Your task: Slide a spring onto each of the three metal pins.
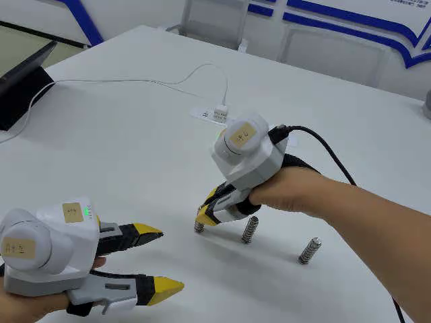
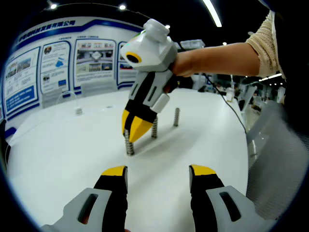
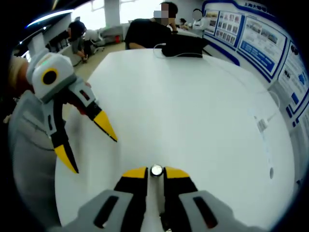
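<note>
My right gripper [image 1: 204, 217] was tipped down onto the first spring [image 1: 199, 227], leftmost of a row of three in the head view. Jaws were pinched narrow, nearly touching, on its top. In the right gripper view a round shiny metal end [image 3: 156, 170] sat right between the yellow tips. Couldn't tell if that end was the pin or the spring's top coil. Coils showed below the tips, standing upright on the white table [image 1: 135, 155].

Second spring [image 1: 250, 229] and third spring [image 1: 309, 250] stood upright, apart from each other and clear of both grippers. The pins inside them were too small to make out.

My left gripper [image 1: 161, 261] hung low at the near side, jaws wide apart, holding nothing. It pointed toward the row but was well short of it.

A white power strip [image 1: 212, 113] with its cable lay further back on the table.
</note>
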